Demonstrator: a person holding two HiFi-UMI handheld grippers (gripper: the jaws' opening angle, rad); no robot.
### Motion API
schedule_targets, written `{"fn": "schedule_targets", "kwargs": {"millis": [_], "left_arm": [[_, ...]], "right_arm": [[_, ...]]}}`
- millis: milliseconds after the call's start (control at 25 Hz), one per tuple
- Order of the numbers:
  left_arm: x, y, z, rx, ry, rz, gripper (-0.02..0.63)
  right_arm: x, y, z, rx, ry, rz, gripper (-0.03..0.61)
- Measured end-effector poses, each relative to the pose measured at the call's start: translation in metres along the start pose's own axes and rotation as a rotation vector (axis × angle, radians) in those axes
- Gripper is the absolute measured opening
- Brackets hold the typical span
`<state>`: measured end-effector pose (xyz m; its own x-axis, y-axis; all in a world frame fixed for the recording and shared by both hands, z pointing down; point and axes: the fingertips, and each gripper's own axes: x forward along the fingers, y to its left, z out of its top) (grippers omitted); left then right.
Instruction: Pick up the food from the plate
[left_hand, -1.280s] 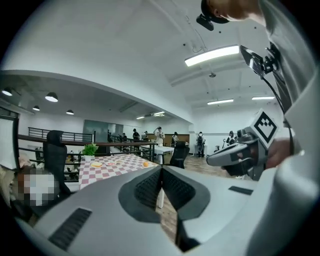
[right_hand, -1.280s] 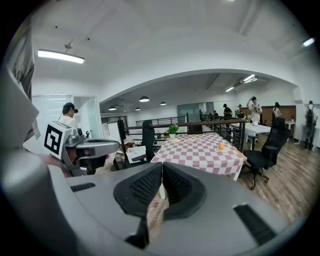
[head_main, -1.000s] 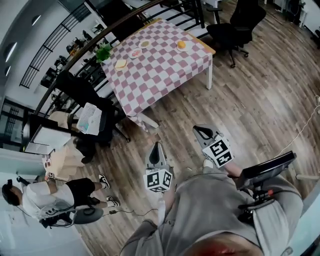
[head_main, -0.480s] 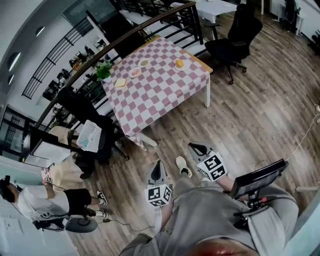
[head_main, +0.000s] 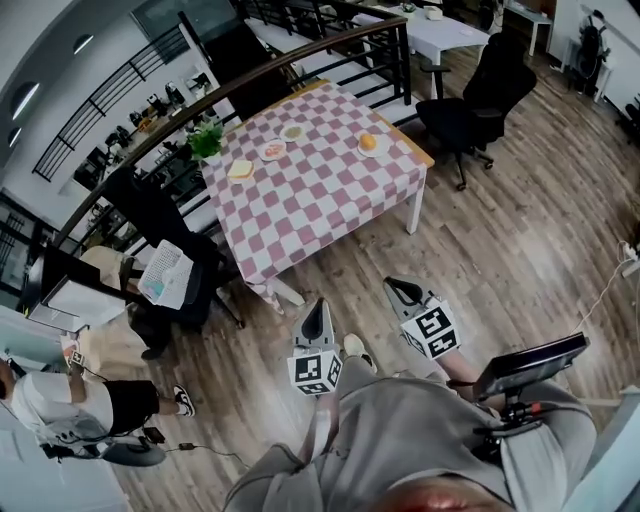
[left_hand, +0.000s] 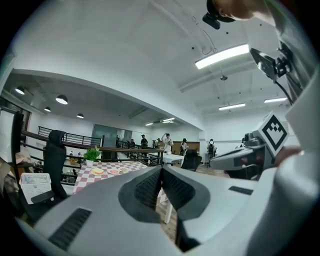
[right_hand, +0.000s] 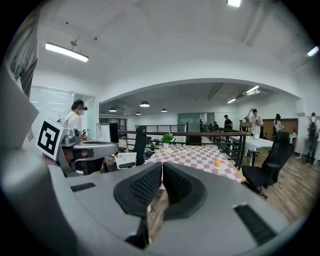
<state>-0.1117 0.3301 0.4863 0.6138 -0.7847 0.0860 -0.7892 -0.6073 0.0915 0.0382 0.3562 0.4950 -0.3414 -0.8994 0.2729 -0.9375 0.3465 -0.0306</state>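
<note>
Left tongs (head_main: 316, 308) and right tongs (head_main: 398, 288) pinched together, empty, well short of bench (head_main: 300, 195); approach step, next calling for reaching bench and opening over plated food (head_main: 367, 142).

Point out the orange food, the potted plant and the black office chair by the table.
orange food (head_main: 367, 142), head view, its top.
potted plant (head_main: 205, 139), head view, its leaves.
black office chair (head_main: 503, 82), head view, its backrest.
</note>
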Motion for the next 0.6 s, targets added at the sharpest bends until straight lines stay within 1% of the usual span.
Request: {"fn": "schedule_targets", "kwargs": {"millis": [80,160,280,360,440,600], "left_arm": [[0.014,0.012,0.001,-0.014,-0.006,0.002,0.008],[0.027,0.024,-0.002,-0.030,0.001,-0.015,0.008],[0.046,0.042,-0.005,-0.046,0.022,-0.094,0.008],[0.062,0.054,-0.001,-0.028,0.025,-0.144,0.008],[0.081,0.068,0.008,-0.002,0.021,-0.176,0.008],[0.118,0.098,0.042,0.041,-0.033,-0.219,0.008]], "right_arm": [[0.019,-0.002,-0.002,-0.003,0.021,0.010,0.015],[0.039,-0.004,-0.004,-0.013,0.045,0.021,0.015],[0.069,-0.006,-0.002,-0.030,0.084,0.027,0.015],[0.086,-0.012,0.008,-0.048,0.092,0.017,0.015],[0.102,-0.022,0.024,-0.062,0.083,-0.005,0.015],[0.131,-0.035,0.060,-0.063,0.044,-0.061,0.015]]}}
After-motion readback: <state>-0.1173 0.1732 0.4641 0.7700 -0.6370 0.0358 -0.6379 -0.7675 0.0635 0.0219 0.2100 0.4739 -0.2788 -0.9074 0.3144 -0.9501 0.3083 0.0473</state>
